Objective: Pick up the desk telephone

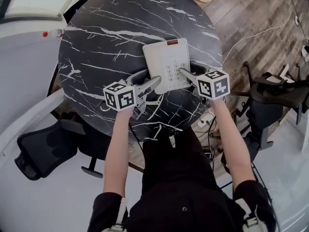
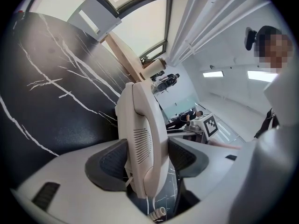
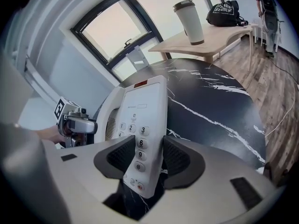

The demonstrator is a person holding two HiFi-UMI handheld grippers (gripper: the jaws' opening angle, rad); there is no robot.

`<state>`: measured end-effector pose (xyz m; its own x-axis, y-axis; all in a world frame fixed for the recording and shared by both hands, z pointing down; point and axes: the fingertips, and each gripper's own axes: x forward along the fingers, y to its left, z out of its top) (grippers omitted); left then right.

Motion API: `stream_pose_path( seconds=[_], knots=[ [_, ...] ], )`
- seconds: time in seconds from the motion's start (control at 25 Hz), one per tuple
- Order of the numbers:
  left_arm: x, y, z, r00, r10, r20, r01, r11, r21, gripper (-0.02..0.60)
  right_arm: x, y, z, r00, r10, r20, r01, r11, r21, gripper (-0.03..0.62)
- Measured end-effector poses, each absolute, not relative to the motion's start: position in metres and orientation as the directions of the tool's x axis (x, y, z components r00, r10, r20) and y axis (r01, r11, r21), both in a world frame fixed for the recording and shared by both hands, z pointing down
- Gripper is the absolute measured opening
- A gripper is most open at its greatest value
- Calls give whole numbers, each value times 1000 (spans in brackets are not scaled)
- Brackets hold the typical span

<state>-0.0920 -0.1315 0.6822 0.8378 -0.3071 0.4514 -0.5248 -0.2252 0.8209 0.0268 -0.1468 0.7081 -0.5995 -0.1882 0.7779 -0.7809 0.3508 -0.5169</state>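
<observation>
Left tongs (image 2: 147,157): jaws stand wide, both pads pressed on the left edge of the desk telephone (image 1: 166,62), on the side of the handset (image 2: 145,125). Right tongs (image 3: 142,158): jaws likewise wide, pads closed on the right edge beside the keypad (image 3: 140,143).

The telephone lies between the two tongs, near the middle of the round marble tabletop (image 1: 106,42), and appears to rest on it. Its long axis runs away from the person. Both grips sit at the near end, one on each long side, neither hand nearer.

Assessment: the far end is unsupported and may dip, so the lift calls for both hands rising together and level.
</observation>
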Motion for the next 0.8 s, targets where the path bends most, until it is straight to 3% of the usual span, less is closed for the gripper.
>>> stream_pose_path(
  seconds=[0.8],
  knots=[
    [-94,-128,672,826,-316,467,-546,-242,802,265,26,-142,702,-575,-178,799,-805,297,-513,183]
  ],
)
